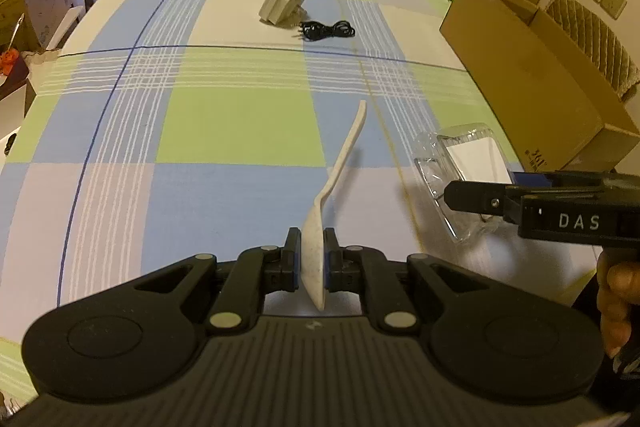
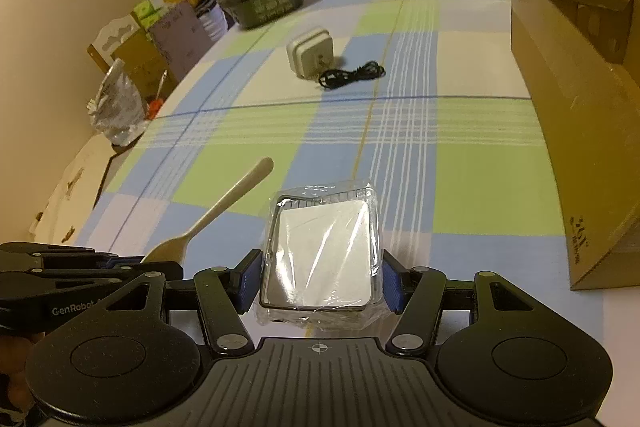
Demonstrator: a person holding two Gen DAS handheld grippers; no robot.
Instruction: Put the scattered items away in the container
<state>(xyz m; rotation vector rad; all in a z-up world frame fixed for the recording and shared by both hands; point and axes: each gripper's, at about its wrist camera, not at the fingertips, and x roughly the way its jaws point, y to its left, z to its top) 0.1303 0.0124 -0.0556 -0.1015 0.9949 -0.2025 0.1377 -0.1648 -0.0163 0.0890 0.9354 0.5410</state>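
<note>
In the left wrist view, the left gripper [image 1: 312, 259] sits at the bottom centre, its jaws pinched tight on the bowl of a pale spoon [image 1: 335, 183], whose handle slants up toward mid-frame above the checked tablecloth [image 1: 224, 131]. At the right edge the right gripper [image 1: 452, 195] reaches in sideways over a clear plastic-wrapped box [image 1: 464, 155]; from here I cannot tell how its jaws stand. A cardboard box [image 1: 532, 75] stands open at the upper right. Near the top centre lie a white adapter [image 1: 282, 3] and, just beside it, a coiled black cable [image 1: 326, 30].

In the right wrist view, the right gripper [image 2: 318, 281] fills the bottom, its jaws spread wide on either side of the wrapped box [image 2: 324, 251], blue pads [image 2: 249, 281] close to it; whether they touch is unclear. The spoon [image 2: 218, 211] angles through the left centre, held by the left gripper [image 2: 132, 261] at lower left. The cardboard box [image 2: 576, 131] runs along the right edge, and the adapter [image 2: 310, 53] and cable [image 2: 352, 75] lie in the upper middle.
</note>
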